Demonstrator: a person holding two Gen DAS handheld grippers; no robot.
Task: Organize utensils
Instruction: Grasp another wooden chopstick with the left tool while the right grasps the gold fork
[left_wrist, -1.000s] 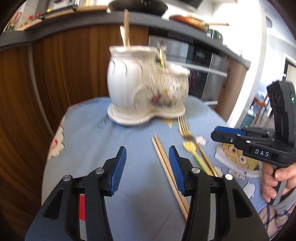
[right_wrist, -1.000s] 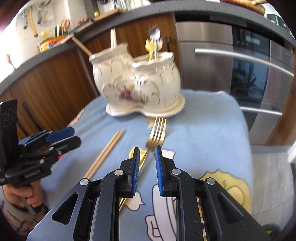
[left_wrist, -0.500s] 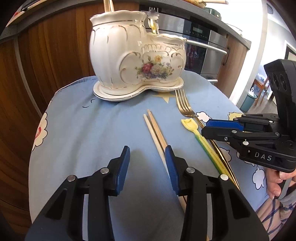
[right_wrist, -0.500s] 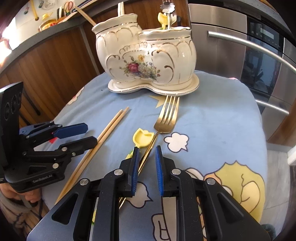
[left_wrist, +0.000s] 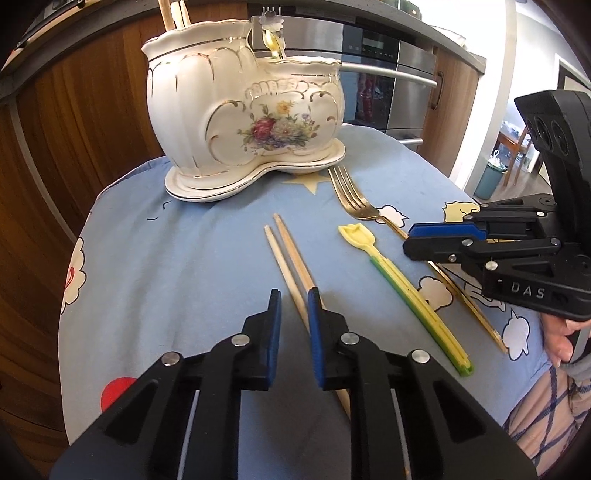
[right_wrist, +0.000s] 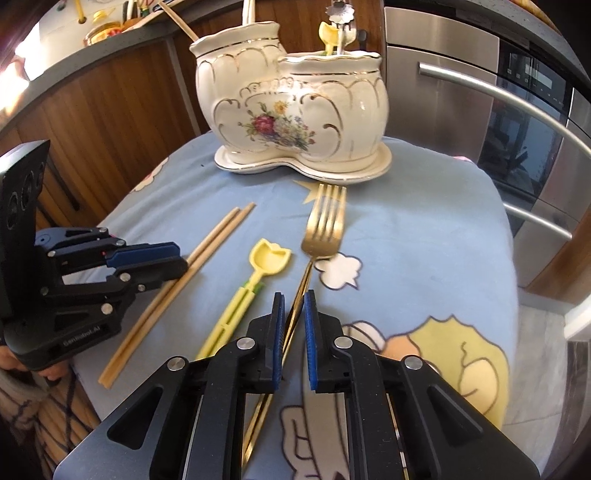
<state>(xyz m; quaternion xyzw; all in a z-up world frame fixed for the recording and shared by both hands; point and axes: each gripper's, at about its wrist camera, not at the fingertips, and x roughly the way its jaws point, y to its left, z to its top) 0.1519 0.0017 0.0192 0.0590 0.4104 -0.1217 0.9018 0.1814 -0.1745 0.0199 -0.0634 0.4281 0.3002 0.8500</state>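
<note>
A white floral two-cup utensil holder (left_wrist: 240, 110) (right_wrist: 295, 107) stands at the back of the blue cloth, with chopsticks and a spoon and fork in it. A pair of wooden chopsticks (left_wrist: 290, 254) (right_wrist: 184, 273), a yellow-green spoon (left_wrist: 402, 280) (right_wrist: 251, 284) and a gold fork (left_wrist: 354, 203) (right_wrist: 321, 229) lie on the cloth. My left gripper (left_wrist: 293, 306) is narrowly open, low over the chopsticks, which pass between and under its jaws. My right gripper (right_wrist: 293, 310) is narrowly open astride the fork's handle.
The blue cartoon-print cloth (left_wrist: 184, 266) covers a small round table. Wooden cabinets (left_wrist: 74, 110) and a steel oven with bar handles (right_wrist: 498, 92) stand behind. The table edge drops off close on both sides.
Both grippers have moved down and forward toward the cloth. The left jaws have narrowed around the chopsticks. The right gripper now straddles the fork handle.
</note>
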